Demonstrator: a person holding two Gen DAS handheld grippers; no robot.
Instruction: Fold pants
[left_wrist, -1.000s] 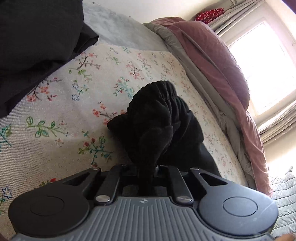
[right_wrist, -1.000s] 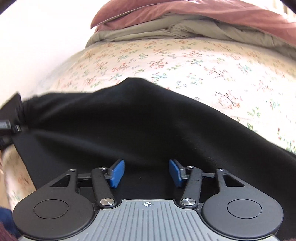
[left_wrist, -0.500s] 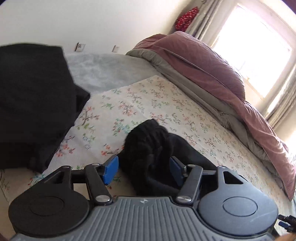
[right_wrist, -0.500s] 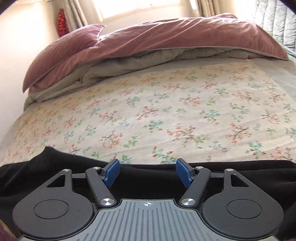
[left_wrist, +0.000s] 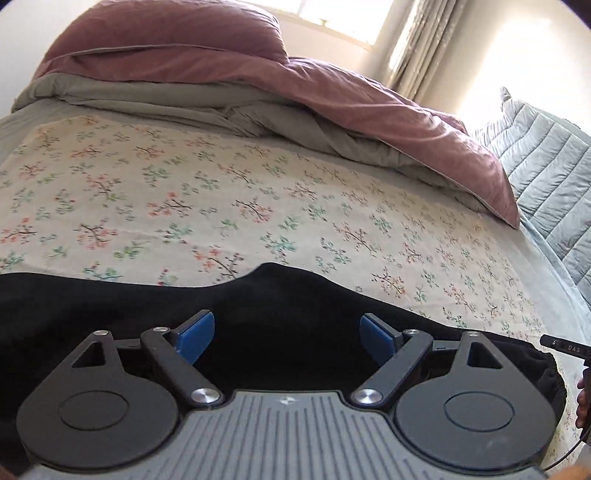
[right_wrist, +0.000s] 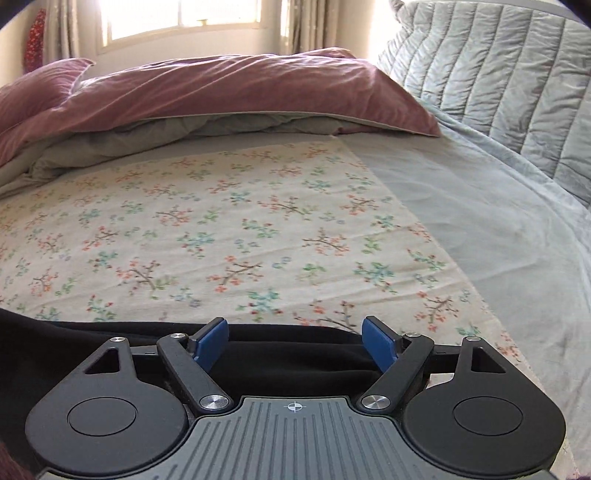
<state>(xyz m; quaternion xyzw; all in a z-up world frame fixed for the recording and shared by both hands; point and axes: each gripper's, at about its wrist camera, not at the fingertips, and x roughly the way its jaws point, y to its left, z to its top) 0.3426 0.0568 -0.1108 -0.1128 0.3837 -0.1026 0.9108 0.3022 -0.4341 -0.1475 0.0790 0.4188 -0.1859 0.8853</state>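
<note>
Black fabric pants (left_wrist: 288, 314) lie on the floral bedsheet (left_wrist: 258, 192); left gripper (left_wrist: 287, 334) and right gripper (right_wrist: 295, 341) hover spread, released; "DAS" marks a black bar (left_wrist: 565, 347).

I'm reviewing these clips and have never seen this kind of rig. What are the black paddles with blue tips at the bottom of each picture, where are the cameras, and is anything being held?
There is no robot here: a person carries a hand-held gripper in each hand, and each gripper has a wide-angle camera looking forward along its two fingers. The black linkages with blue pads are those fingers. One picture comes from the left gripper, the other from the right gripper. Both grippers are open and hold nothing. Under them lie the black pants, spread along the near edge of a floral sheet on a bed. Behind it are a bunched pink and grey duvet and a quilted pale blue cover. At the right edge of the left view, part of the other gripper shows.
</note>
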